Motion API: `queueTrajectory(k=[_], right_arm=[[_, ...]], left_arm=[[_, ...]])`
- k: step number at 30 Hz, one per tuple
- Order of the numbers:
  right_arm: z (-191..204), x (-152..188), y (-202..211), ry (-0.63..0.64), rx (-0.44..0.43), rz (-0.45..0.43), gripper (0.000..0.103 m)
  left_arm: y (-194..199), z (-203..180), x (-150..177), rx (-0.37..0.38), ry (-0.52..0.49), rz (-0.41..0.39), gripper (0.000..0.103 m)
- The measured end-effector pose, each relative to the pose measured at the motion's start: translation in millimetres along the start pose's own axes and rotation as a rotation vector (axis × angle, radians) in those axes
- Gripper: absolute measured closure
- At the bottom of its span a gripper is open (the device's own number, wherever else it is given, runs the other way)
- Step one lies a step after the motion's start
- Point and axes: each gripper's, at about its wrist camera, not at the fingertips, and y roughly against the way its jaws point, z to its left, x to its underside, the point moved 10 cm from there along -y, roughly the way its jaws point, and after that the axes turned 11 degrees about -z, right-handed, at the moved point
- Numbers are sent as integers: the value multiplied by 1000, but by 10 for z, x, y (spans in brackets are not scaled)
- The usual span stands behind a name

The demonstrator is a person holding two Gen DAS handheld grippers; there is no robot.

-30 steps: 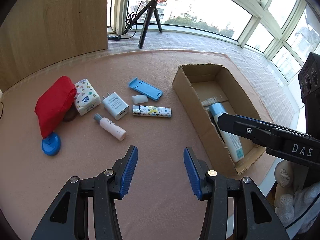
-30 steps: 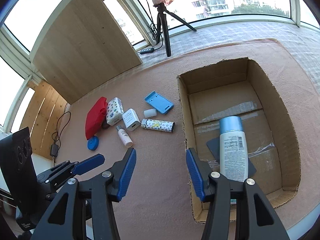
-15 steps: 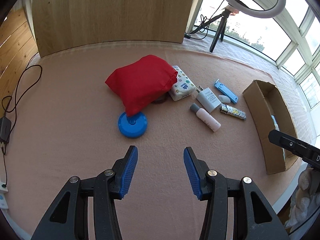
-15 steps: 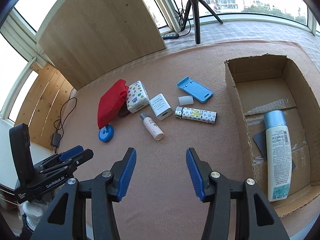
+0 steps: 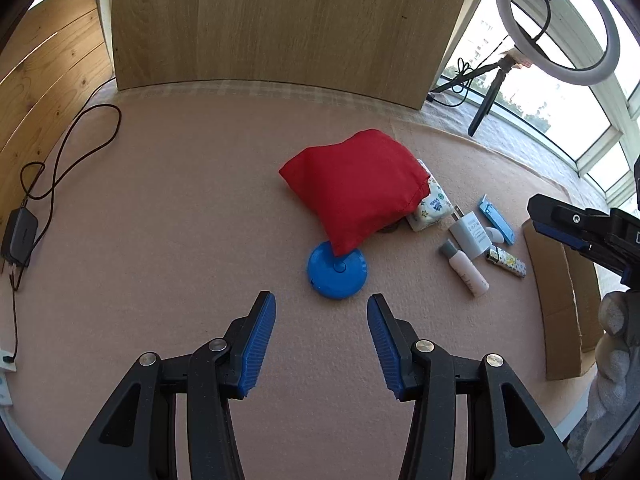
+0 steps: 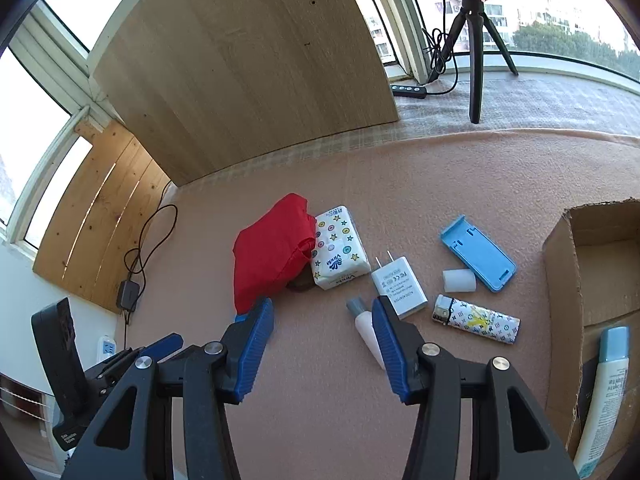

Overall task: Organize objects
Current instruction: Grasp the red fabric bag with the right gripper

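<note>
Lighting: we note bright daylight from the windows (image 6: 560,20), blown out to white glare. Shadows: soft, short, beneath the red pouch (image 5: 356,184). Focus: sharp throughout. Distortion: strong fisheye bowing, dark vignette at corners in both views.

The left wrist camera is looking down along its fingers at the red pouch (image 5: 354,188), lying at 12 o'clock nearby. The right wrist camera is facing the same cluster from the opposite side, with the cardboard box (image 6: 560,276) at 3 o'clock. Both views are sharing the pouch and the charger (image 6: 398,286).
</note>
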Motion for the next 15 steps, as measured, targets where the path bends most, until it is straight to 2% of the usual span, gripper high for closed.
queueTrajectory(k=[8,15], right_arm=[[197,-193,-847,14,-20,85,55],[222,-327,-1316,-16,-17,116,55]], left_arm=[[47,415,28,-42,71,-4,51],[28,625,11,-61,98,-2,51]])
